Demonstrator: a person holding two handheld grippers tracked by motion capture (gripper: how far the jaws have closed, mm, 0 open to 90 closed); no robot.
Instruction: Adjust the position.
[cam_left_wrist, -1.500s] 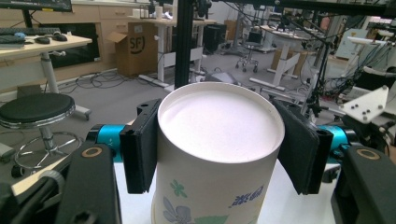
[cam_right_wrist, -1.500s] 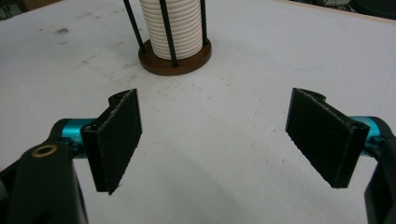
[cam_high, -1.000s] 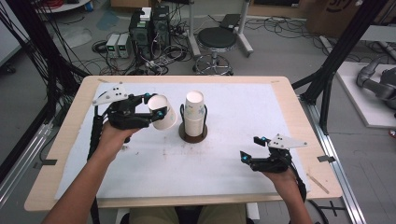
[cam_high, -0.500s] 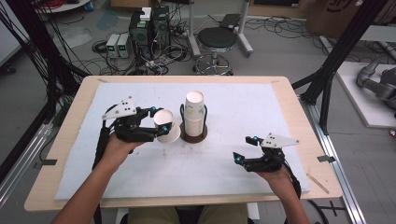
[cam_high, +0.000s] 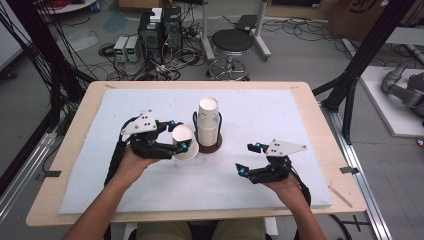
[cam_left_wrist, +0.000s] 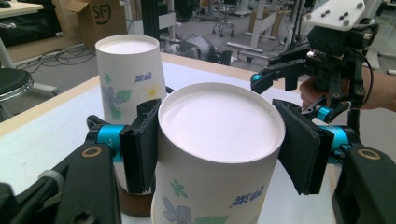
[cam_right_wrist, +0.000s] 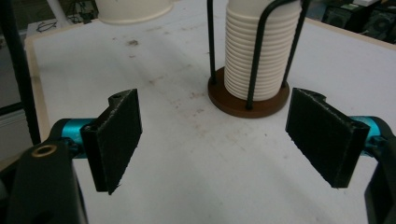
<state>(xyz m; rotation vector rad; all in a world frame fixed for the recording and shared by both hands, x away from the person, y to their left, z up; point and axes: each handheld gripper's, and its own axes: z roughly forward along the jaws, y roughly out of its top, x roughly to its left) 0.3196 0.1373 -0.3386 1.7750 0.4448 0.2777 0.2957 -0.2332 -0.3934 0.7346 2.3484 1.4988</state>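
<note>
Beside the cup stack (cam_high: 208, 121) in its wire holder (cam_high: 206, 146), the left gripper (cam_high: 177, 143) clamps one inverted paper cup (cam_high: 184, 141) just above the white mat (cam_high: 280, 110). Lower it level before release. The right gripper (cam_high: 248, 159) waits, jaws apart.

Even, soft indoor light; faint shadows, slight overall softness, no glare.

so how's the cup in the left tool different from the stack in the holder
The held cup is a single cup, clamped upside down by the left tool beside the holder; the cup stack is many nested cups, standing in the wire holder on the table. Both are white paper with the same flower print.
</note>
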